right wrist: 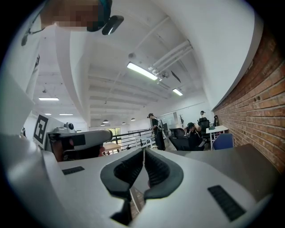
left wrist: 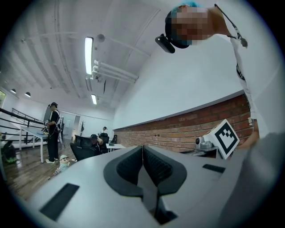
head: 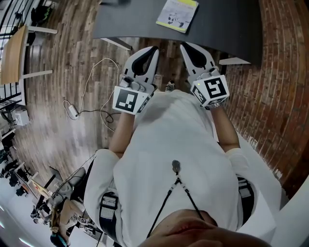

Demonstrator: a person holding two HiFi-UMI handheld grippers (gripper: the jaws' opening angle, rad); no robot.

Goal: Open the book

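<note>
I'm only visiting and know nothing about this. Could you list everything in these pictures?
book: one, pale yellow and white, looks closed, flat on the table.
table: one, dark grey, ahead of the person.
cable: one, white, with a small box, on the wooden floor at left.
brick wall: one, red-brown, at right.
bystanders: at least three, dark clothes, far across the room.
ceiling lights: several, white strips, overhead.
left hand-held gripper: one, white with black pads, shut, empty, held out towards the table.
right hand-held gripper: one, same colours, shut, empty, beside it.
</note>
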